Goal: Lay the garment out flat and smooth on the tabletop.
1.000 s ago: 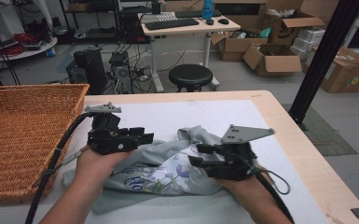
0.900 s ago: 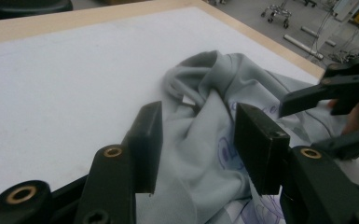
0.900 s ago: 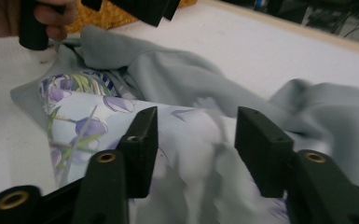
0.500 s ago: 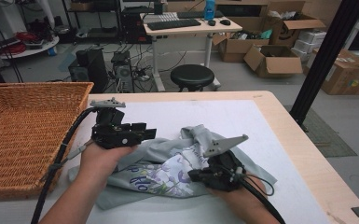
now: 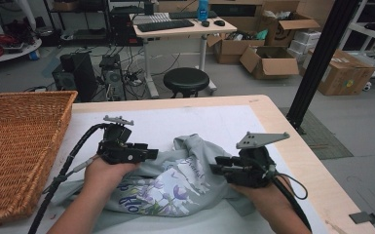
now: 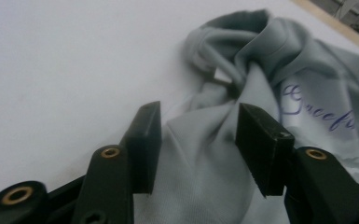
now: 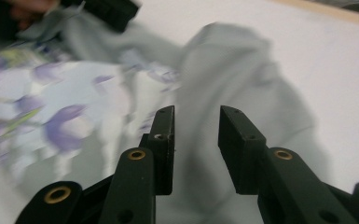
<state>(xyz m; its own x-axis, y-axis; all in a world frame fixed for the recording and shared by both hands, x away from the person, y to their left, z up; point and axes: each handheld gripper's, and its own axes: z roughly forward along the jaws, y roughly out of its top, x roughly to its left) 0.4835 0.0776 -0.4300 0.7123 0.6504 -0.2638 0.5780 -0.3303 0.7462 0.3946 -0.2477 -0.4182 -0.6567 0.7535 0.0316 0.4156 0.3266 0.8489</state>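
A crumpled grey T-shirt point(image 5: 175, 191) with a purple flower print lies on the white table mat point(image 5: 199, 122). My left gripper point(image 5: 152, 154) rests low at the shirt's left part. In the left gripper view its jaws point(image 6: 196, 112) stand apart, grey cloth point(image 6: 205, 154) runs between them, and the pads do not press on it. My right gripper point(image 5: 213, 168) is at the shirt's right side, pointing left. Its jaws point(image 7: 196, 114) have just been opening; a narrow gap shows, with the shirt point(image 7: 242, 65) behind and nothing pinched.
A large wicker basket point(image 5: 24, 126) stands at the table's left side. The wooden table edge point(image 5: 292, 141) runs down the right. Beyond the table stand a stool point(image 5: 187, 78), a desk and cardboard boxes point(image 5: 270, 61).
The right gripper dipped and tilted into the shirt, then came back level and a little to the right. The left gripper sank slightly onto the cloth.
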